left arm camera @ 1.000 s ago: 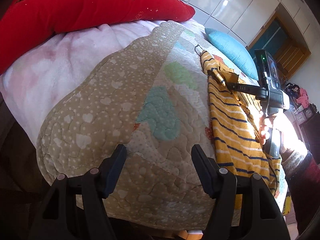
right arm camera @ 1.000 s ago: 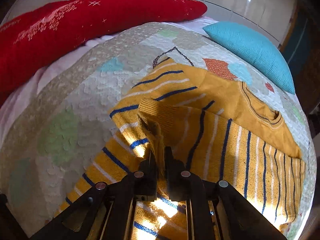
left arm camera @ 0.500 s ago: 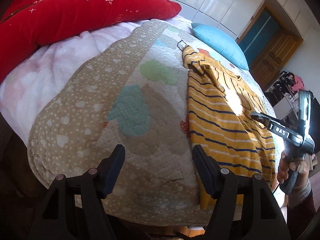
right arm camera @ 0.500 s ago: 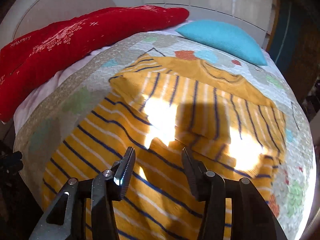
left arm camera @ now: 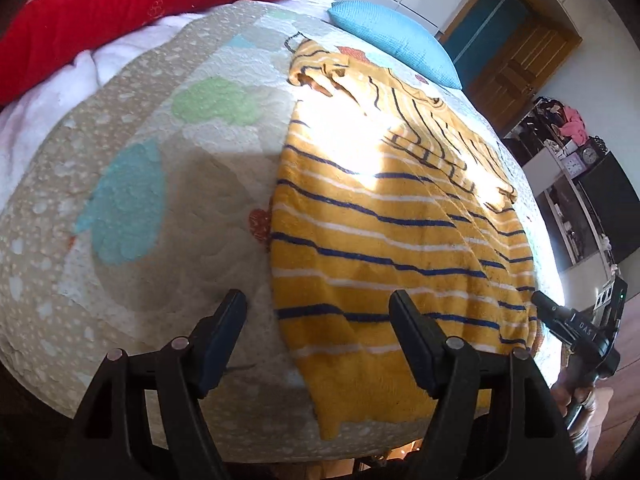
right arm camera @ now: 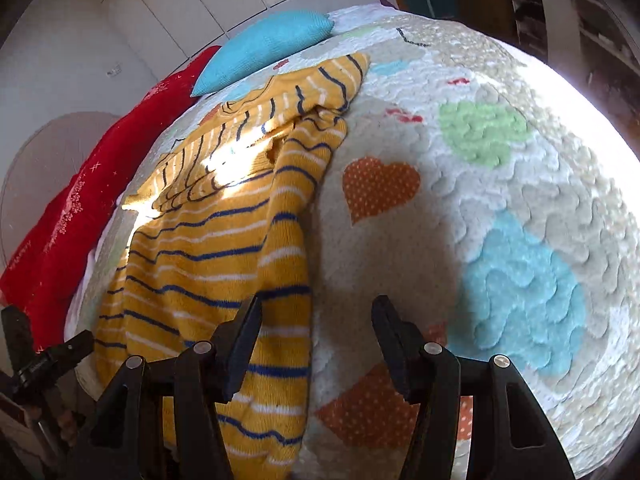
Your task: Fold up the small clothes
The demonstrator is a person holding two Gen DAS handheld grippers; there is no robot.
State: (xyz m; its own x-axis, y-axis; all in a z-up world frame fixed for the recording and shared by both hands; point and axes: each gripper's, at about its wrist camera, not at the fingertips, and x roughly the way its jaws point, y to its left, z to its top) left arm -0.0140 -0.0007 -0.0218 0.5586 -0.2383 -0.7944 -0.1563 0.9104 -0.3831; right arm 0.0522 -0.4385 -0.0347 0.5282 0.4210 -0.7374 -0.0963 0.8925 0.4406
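Both grippers stand wide open and hold nothing. The left gripper (left arm camera: 318, 334) hovers low in its frame, over the near left hem of the sweater (left arm camera: 384, 224) (yellow, with blue and white stripes), which lies spread on the quilt (left arm camera: 132, 200). The right gripper (right arm camera: 316, 334) hangs over the sweater's right edge, its sleeves folded in toward the pillow (right arm camera: 264, 48).

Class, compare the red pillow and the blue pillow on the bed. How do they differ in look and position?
The red pillow is long with pale snowflake-like patterns; the blue pillow is shorter and plain. The red pillow lies on pink bedding, the blue pillow beyond the striped sweater. Neither touches the sweater.
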